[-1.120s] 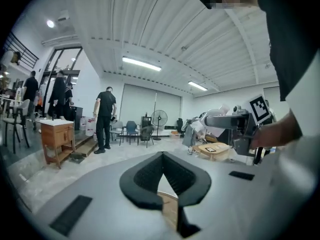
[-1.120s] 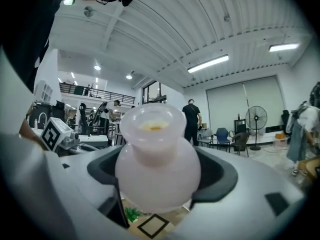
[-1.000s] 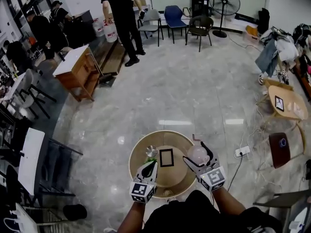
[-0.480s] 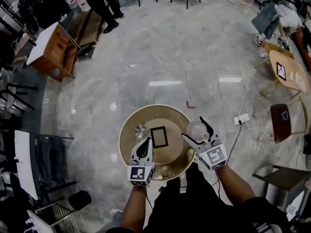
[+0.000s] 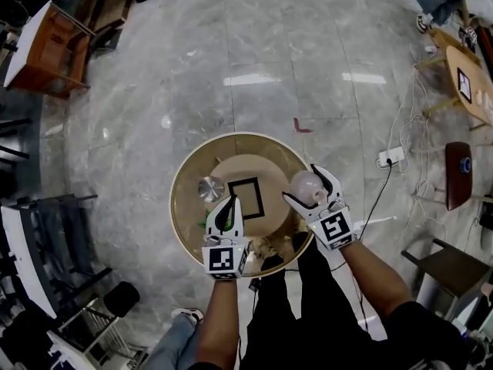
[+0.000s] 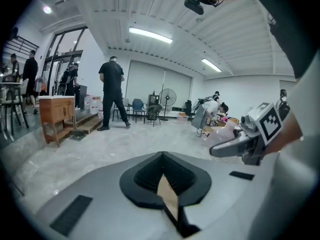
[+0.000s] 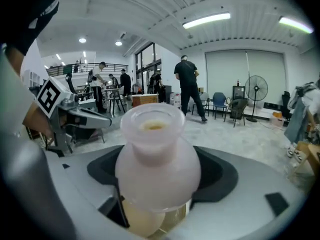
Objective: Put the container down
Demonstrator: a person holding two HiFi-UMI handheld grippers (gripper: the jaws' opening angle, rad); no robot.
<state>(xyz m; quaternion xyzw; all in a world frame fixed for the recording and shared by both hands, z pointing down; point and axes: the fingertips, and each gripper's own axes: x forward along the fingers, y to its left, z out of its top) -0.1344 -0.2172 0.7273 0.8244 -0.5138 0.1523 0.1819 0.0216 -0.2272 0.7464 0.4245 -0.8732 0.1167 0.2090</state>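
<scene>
A frosted pink bulb-shaped container [image 5: 306,186] with a wide neck sits between the jaws of my right gripper [image 5: 311,192], which is shut on it above the right rim of the round glass-topped table [image 5: 185,177]. In the right gripper view the container [image 7: 156,156] fills the middle, upright, with my right gripper [image 7: 155,194] clamped around its lower body. My left gripper [image 5: 228,213] hovers over the table's near side, shut and holding nothing. In the left gripper view its jaws [image 6: 165,186] meet at the tips. A small metal lid-like piece [image 5: 209,189] lies on the table at left.
A black-framed square marker [image 5: 248,197] lies at the table's middle. A power strip [image 5: 390,157] with cables lies on the marble floor to the right, near a dark stool [image 5: 456,174]. A wooden cabinet [image 5: 40,46] stands far left; chairs [image 5: 48,230] stand at left.
The head camera has tipped further down, so the table sits higher in view. Both grippers stay over the table, the right one still shut on the container.
</scene>
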